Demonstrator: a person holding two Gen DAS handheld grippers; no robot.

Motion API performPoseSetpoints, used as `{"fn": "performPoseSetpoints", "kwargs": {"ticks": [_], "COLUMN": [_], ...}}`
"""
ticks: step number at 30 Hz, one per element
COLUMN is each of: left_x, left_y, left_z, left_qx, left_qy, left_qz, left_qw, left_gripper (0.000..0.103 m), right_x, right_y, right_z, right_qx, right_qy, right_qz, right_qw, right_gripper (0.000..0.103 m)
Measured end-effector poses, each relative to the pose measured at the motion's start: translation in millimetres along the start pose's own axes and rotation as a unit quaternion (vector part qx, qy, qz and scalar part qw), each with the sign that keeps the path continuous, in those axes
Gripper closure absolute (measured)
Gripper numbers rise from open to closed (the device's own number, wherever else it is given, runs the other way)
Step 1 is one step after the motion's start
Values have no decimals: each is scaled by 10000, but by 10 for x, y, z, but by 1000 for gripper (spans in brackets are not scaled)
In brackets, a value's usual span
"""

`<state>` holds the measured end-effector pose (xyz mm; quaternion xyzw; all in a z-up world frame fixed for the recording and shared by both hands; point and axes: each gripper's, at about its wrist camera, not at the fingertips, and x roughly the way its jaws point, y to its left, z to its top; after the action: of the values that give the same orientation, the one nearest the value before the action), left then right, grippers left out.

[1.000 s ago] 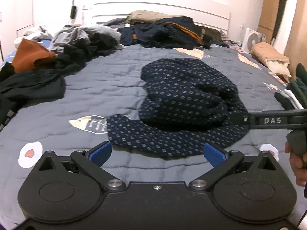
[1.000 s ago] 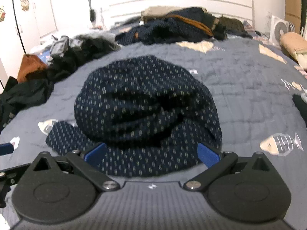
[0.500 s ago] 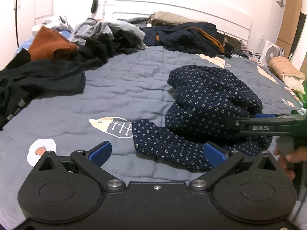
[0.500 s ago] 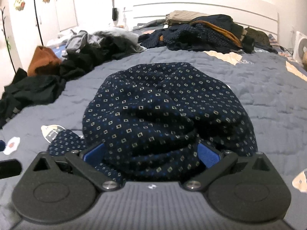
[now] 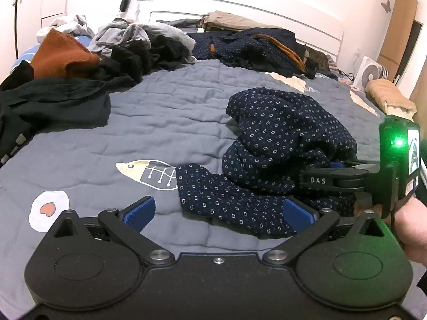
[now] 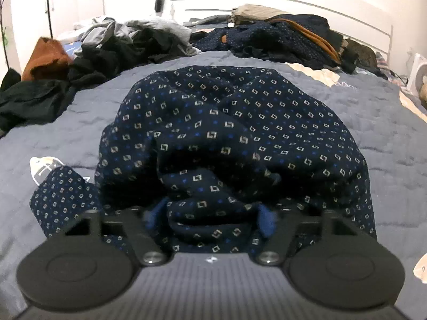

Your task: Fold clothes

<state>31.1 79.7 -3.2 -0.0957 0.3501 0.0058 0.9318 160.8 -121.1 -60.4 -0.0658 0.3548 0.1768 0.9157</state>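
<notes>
Fabric bunches between the blue pads [image 6: 265, 220] of the right gripper [image 6: 213, 217], whose fingers have drawn in around a fold of the navy patterned garment [image 6: 234, 133]; blur hides whether the pads actually pinch the cloth. The garment lies crumpled in a mound on the grey-blue quilt [image 5: 165, 122], with one flatter flap stretched out to its left, next to a fish print [image 5: 145, 172]. From the left wrist view, the right gripper [image 5: 324, 172] reaches into the mound from the right, a green light glowing on its body. The left gripper [image 5: 218, 213] hangs just above the quilt with its fingers spread wide and nothing between them, its right pad [image 5: 296, 210] over the near edge of the flap. Loose clothes [image 5: 128, 50] are heaped along the far side of the bed, near the white headboard [image 5: 240, 8].
</notes>
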Motion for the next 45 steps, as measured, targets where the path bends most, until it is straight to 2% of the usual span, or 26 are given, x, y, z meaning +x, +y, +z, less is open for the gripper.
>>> {"fn": "performPoseSetpoints", "kwargs": {"ticks": [1, 4, 10, 19, 27, 33, 38, 45], "left_x": [-5, -21, -55, -125, -219, -280, -242, -199], "left_y": [9, 29, 49, 58, -45, -119, -151, -246], "left_z": [1, 1, -1, 9, -24, -55, -79, -140], "left_qx": [-21, -55, -46, -54, 118, 261, 287, 417], "left_qy": [-1, -9, -55, -142, -230, -309, -201, -131], "left_qz": [-5, -9, 24, -7, -177, -350, -480, -499], "left_qw": [10000, 10000, 10000, 9999, 9995, 9986, 9982, 9978], "left_gripper": [0, 0, 0, 0, 0, 0, 0, 0], "right_x": [-16, -86, -365, -949, -1474, -1775, -1927, -2007], "right_y": [-12, -61, -134, -159, -151, -158, -160, -242], "right_z": [4, 10, 50, 23, -287, -615, -885, -1114], "right_qx": [61, 251, 639, 872, 1076, 1086, 947, 1093], "right_qy": [-20, -63, -277, -533, -471, -229, 149, 363], "right_qz": [7, 30, 89, 226, 474, 553, 518, 436], "right_qw": [10000, 9997, 9975, 9945, 9919, 9923, 9940, 9924], "right_gripper": [60, 76, 86, 92, 93, 93, 93, 86]}}
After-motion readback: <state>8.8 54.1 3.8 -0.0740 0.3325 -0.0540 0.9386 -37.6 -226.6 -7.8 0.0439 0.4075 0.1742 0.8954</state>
